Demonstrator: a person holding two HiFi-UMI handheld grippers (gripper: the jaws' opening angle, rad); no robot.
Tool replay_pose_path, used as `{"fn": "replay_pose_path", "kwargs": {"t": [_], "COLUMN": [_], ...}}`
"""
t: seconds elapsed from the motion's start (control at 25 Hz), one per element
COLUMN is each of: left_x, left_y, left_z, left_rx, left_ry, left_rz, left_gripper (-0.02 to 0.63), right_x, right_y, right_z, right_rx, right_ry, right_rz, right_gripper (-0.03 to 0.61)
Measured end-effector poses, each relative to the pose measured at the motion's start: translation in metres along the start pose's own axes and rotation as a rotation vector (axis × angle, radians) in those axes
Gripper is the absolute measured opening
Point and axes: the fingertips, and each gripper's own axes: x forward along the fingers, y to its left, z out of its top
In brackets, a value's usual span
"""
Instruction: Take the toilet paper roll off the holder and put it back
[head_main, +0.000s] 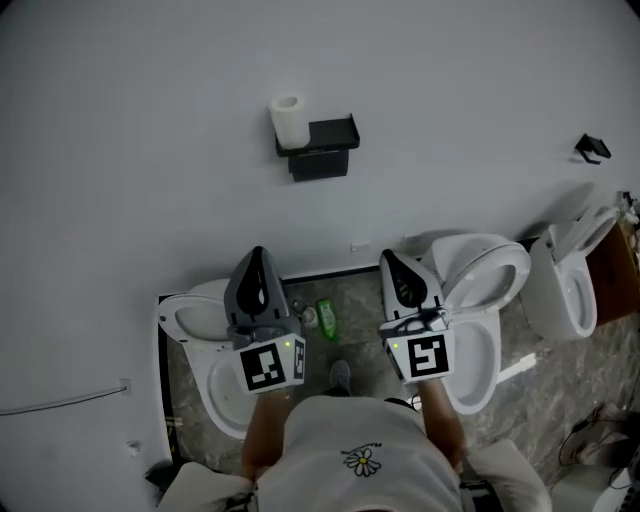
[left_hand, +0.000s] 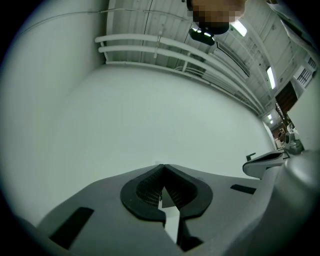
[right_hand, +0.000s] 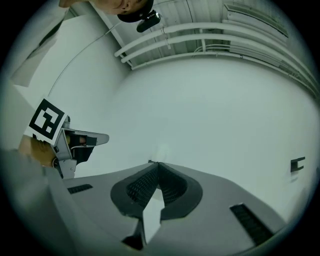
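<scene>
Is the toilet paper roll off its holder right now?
No, the toilet paper roll sits at the left end of the black holder, with nothing gripping it.

Both arms reach forward from the torso. The left forearm (head_main: 262, 432) and the right forearm (head_main: 441, 418) run roughly parallel and well apart. Each hand carries its tool about level with the other, the left tongs (head_main: 258, 254) on the left and the right tongs (head_main: 389, 258) on the right. Both noses point ahead and tilt slightly upward. The left marker cube (head_main: 272, 366) and the right marker cube (head_main: 421, 356) sit at the rear of the tools, facing up toward the head camera. They probably cover the hands, which cannot be made out. In each gripper view the jaws stand closed tip to tip, with nothing between them.
</scene>
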Motion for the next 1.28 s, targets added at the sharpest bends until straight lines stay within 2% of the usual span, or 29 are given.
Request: {"fn": "replay_pose_path", "kwargs": {"t": [0.28, 0.44, 0.6, 0.8, 1.28], "left_x": [0.038, 0.043, 0.046, 0.051, 0.066], "left_y": [0.024, 0.029, 0.025, 0.017, 0.01], "left_z": [-0.026, -0.039, -0.047, -0.051, -0.046], "left_rx": [-0.03, -0.026, -0.019, -0.004, -0.009], "left_ry": [0.037, 0.056, 0.064, 0.068, 0.036], "left_rz": [0.027, 0.057, 0.065, 0.062, 0.05], "left_gripper": [0.017, 0.017, 0.017, 0.017, 0.017], "right_x": [0.056, 0.069, 0.075, 0.076, 0.075], "right_y": [0.0, -0.007, -0.009, -0.018, -0.029], "right_z": [-0.02, -0.034, -0.048, -0.068, -0.067], "right_rx": [-0.023, 0.018, 0.048, 0.07, 0.063], "right_ry": [0.036, 0.042, 0.046, 0.124, 0.12], "right_rz": [0.034, 0.012, 0.025, 0.007, -0.008], "right_gripper": [0.011, 0.011, 0.011, 0.011, 0.011]}}
